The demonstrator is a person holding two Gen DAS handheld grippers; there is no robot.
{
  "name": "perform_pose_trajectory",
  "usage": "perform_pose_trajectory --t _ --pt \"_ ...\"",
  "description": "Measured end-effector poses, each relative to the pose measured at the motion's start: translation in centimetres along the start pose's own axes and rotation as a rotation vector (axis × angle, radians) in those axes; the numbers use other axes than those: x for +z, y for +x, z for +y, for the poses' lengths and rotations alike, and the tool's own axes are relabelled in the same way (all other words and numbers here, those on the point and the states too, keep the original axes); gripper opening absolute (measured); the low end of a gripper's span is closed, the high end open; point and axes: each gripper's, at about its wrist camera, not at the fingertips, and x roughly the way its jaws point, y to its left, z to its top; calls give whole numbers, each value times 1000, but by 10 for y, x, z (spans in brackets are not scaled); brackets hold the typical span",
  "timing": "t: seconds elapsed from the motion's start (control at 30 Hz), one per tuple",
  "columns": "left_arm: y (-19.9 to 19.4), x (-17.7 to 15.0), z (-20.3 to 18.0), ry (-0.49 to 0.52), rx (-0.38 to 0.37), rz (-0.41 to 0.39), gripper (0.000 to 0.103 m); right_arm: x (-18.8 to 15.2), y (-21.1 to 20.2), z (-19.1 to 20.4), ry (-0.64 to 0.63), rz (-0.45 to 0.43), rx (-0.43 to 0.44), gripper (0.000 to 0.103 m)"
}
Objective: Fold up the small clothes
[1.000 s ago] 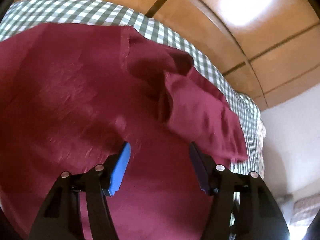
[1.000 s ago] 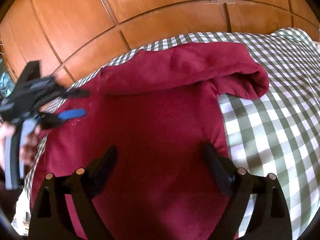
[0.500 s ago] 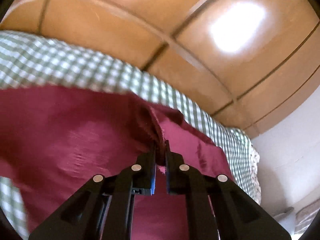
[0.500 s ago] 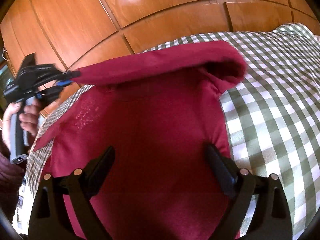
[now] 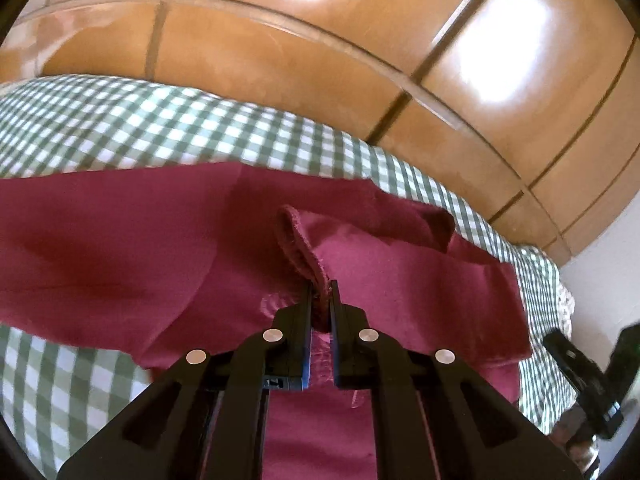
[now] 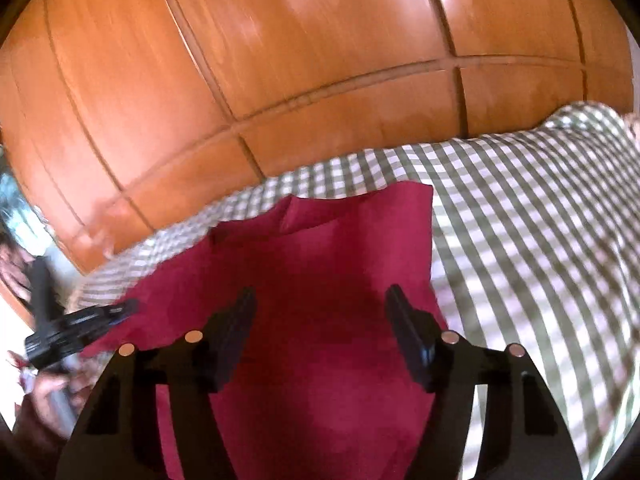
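— What fills the back?
— Wooden panelling [image 6: 320,60], then the checked bedcover [image 6: 520,220].
— And the garment?
— The maroon garment [image 6: 320,300] lies on that cover.
— The tools?
— Right gripper [image 6: 320,320]: jaws apart above the cloth. Left gripper [image 5: 320,300]: jaws clamped on a stitched hem.

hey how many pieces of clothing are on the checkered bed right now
1. A dark red garment lies on the checkered bedcover; the left gripper pinches its hem. More could be hidden outside the frames.
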Motion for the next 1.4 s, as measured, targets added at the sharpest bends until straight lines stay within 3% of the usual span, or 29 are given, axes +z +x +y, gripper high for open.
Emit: perform_pose_trajectory --t 0.07,0.13,0.2,0.27,0.33,0.4,0.47,0.67,0.77,0.83,1.0,1.27,1.37,1.4 --pt "0 -2 8 -15 7 14 6 -2 32 -2 -17 78 -60 65" --pt "13 -9 16 -4 65 60 6 -14 61 -11 -15 160 -126 65" --pt "28 -19 26 2 110 118 6 -27 70 -8 -68 136 -158 68" --pt "27 -26 31 -12 101 105 10 -31 70 0 -107 124 -185 72" --pt "19 -29 31 -18 71 115 19 -31 67 1 -114 119 -193 74" --pt "4 -31 33 -40 22 107 54 -31 59 4 -117 109 -187 81" --pt "-20 -35 40 -69 9 50 63 -32 45 9 -127 79 -174 86" --pt "-72 -50 83 -210 -46 45 62 -69 14 29 -157 98 -115 90" --pt "-99 -57 121 -280 16 12 57 -100 13 40 -220 148 -124 92" --pt "-119 -62 147 -367 54 -52 57 -113 15 46 -264 160 -135 97" --pt "-161 -66 212 -582 131 -199 59 -118 17 47 -270 163 -144 98" --pt "-165 -52 295 -858 118 -258 59 -122 15 47 -264 142 -158 98" --pt "-158 -41 313 -916 132 -265 49 -123 15 48 -268 139 -165 99" --pt "-159 -36 315 -899 142 -265 39 -123 16 48 -270 141 -167 99"
